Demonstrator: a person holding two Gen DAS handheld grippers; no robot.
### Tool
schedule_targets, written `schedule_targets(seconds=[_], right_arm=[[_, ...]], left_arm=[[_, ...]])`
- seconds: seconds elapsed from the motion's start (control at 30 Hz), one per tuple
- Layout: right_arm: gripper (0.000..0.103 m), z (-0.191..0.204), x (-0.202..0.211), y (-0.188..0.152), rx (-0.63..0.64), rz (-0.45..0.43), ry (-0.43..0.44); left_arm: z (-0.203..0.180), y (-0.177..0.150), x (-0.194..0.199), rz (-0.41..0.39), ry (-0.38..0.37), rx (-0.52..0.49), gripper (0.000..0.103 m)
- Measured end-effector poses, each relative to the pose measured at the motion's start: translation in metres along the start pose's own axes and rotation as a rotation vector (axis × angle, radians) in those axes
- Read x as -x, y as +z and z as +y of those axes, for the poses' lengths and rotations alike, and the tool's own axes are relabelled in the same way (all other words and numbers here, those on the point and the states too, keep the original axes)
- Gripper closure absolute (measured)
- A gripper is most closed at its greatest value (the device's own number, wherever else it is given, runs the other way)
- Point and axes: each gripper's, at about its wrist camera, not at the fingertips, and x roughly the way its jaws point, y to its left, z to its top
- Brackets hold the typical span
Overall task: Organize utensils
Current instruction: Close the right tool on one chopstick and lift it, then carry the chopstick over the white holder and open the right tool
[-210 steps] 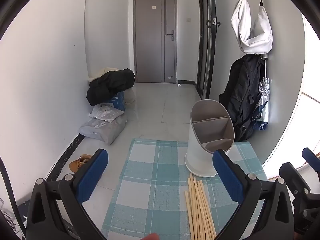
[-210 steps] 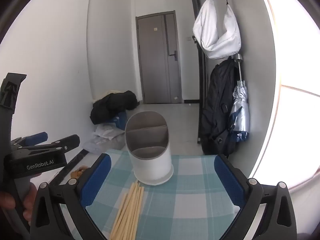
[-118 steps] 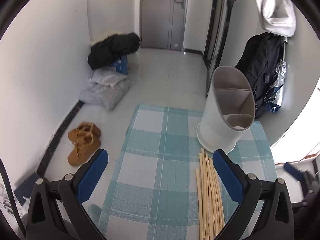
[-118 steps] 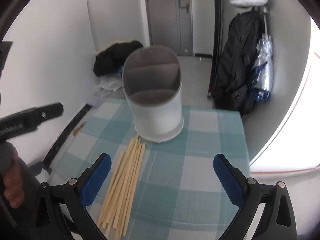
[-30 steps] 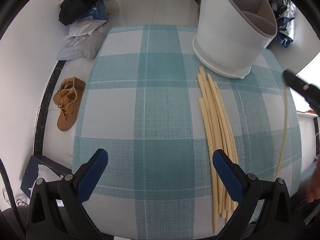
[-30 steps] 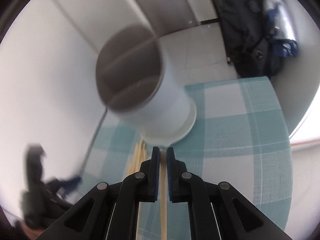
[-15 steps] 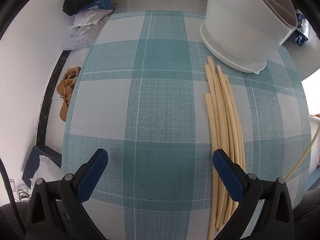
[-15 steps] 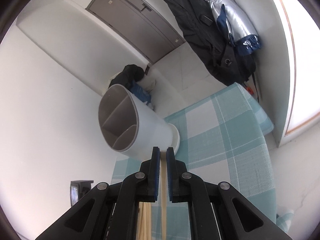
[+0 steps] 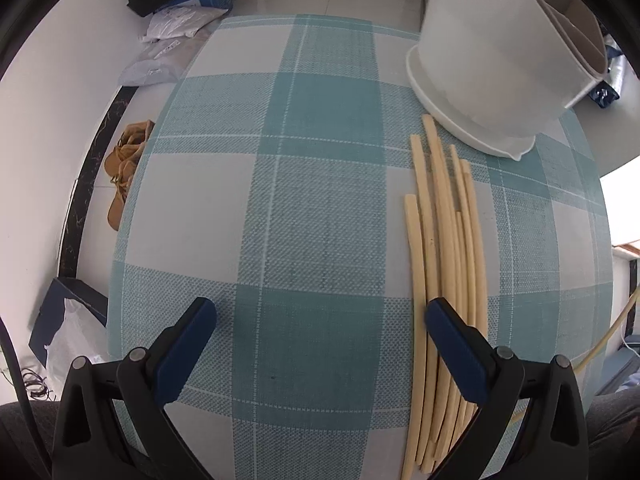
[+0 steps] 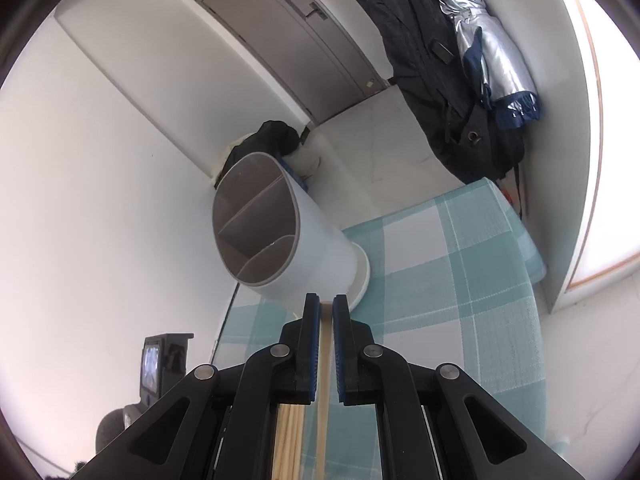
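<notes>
Left claw (image 9: 320, 344) hangs wide open and empty over the checked surface (image 9: 320, 184), the chopsticks (image 9: 444, 264) lying by its right finger and the white holder (image 9: 488, 64) beyond them. Only the right wrist view shows the right claw (image 10: 326, 308) clamped on one chopstick (image 10: 325, 364), the holder's three compartments just ahead of it to the left.

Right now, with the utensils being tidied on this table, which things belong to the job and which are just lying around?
Part of the job:
- chopsticks lying on the checked cloth
- one chopstick clamped in the right gripper
- white holder with compartments
- left gripper, open above the cloth

Just lying about:
- brown shoes
- black backpack
- silver umbrella
- bags on the floor
</notes>
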Motion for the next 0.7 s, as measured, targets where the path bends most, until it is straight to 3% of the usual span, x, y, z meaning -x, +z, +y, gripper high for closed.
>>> schedule_targets(seconds=[0.2,0.4,0.47,0.6,0.67,0.7], right_arm=[[0.097,0.000,-0.001,0.000,-0.002,0.007,-0.004],[0.097,0.003,-0.002,0.000,0.019,0.010,-0.013],[0.097,0.003,-0.001,-0.001,0.023,0.007,-0.015],[0.097,0.003,0.001,-0.001,0.023,0.000,-0.019],[0.097,0.003,0.002,-0.001,0.026,-0.002,-0.020],[0.097,0.004,0.002,-0.001,0.032,-0.002,-0.024]], left_arm=[[-0.003,0.000,0.000,0.002,0.035,-0.014,0.002],[-0.009,0.013,-0.001,-0.043,0.073,-0.033,0.007],[-0.011,0.017,-0.001,-0.056,0.063,-0.026,0.013],[-0.015,0.023,0.001,-0.048,0.030,-0.023,0.040],[-0.019,0.024,0.004,-0.038,0.015,-0.037,0.063],[-0.022,0.023,0.006,-0.036,0.013,-0.048,0.082]])
